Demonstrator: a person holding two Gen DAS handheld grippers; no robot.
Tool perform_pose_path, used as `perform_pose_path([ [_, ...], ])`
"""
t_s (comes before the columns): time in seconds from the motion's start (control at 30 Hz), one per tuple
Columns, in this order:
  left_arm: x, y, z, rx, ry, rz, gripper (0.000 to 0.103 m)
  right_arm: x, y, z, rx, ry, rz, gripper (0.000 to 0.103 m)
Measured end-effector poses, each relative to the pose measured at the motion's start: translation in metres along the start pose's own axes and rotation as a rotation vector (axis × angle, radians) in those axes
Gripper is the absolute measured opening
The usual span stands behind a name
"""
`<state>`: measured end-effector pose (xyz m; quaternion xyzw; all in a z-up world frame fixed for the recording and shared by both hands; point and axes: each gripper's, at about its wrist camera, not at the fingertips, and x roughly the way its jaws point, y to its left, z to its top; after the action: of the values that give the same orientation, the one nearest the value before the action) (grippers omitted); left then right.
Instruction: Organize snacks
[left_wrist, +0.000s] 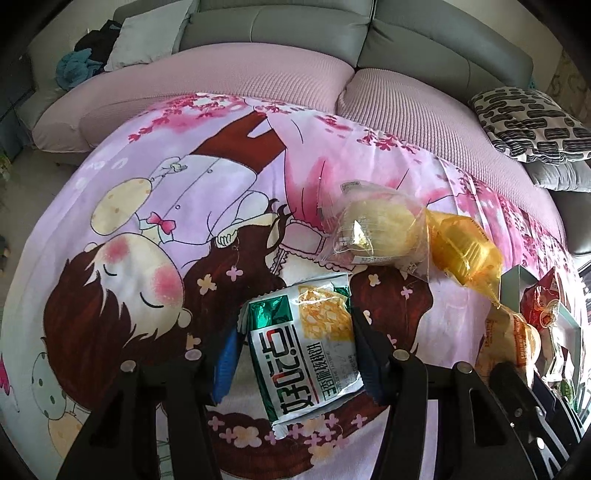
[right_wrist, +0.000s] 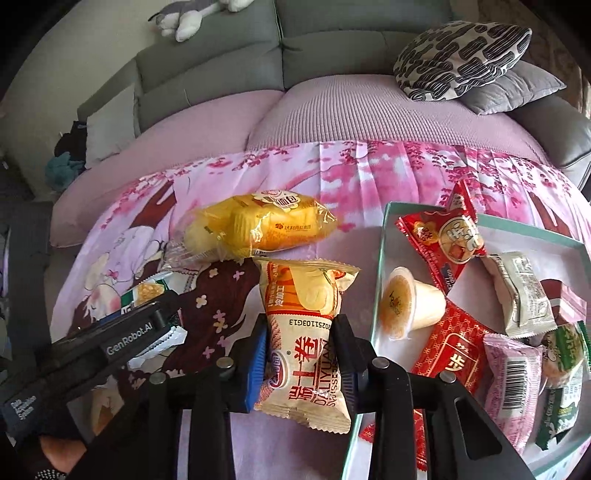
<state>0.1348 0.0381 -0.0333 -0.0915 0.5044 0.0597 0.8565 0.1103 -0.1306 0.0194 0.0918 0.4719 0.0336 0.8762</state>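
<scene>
Two hand-held claws work a spread of packaged snacks on a surface draped in a pink cartoon-print cloth (right_wrist: 369, 173), a grey sofa behind it. The right claw (right_wrist: 301, 363) is closed on a cream-and-orange Swiss roll packet (right_wrist: 303, 332), its blue-padded fingers (right_wrist: 256, 365) pinching the wrapper at the waist. The packet sits just beside the left wall of a shallow teal-rimmed tray (right_wrist: 382, 258), not yet over it. The left claw (left_wrist: 291, 354) straddles a white-and-green cracker packet (left_wrist: 306, 343) lying on the cloth; its pads meet both edges of the wrapper in what looks like a light grip, though how firmly it presses cannot be told.

The tray already holds a clear jelly cup with an orange lid (right_wrist: 410, 302) lying on its side, red sachets (right_wrist: 439, 243), a grey-white packet (right_wrist: 521, 291) and a pink barcoded one (right_wrist: 513, 373). Outside it, on the cloth, remain a clear-wrapped yellow cake pack (right_wrist: 258, 229) and, in the left view, a clear bag of pale bread (left_wrist: 376, 232).

The step in hand appears to be carrying the Swiss roll into the tray, with the job seemingly around halfway done. The next move likely calls for lifting the packet clear of the rim, swinging it right and releasing it in a free patch near the jelly cup without knocking it. The slack wrapper could slip or snag on the tray wall.
</scene>
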Motion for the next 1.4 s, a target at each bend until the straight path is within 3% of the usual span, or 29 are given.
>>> perform_pose_path([
  [0.6,-0.037,-0.034,-0.005,0.05,-0.08,0.002,0.057,-0.039,-0.043,0.001,0.095,-0.09,0.054,0.036],
  [1.0,-0.059,-0.102,-0.016,0.18,-0.12,-0.106,0.057,-0.072,-0.122,-0.003,0.264,-0.16,-0.035,0.036],
  [1.4,-0.072,-0.184,-0.049,0.37,-0.115,-0.209,0.057,-0.107,-0.209,-0.023,0.442,-0.216,-0.173,0.036],
])
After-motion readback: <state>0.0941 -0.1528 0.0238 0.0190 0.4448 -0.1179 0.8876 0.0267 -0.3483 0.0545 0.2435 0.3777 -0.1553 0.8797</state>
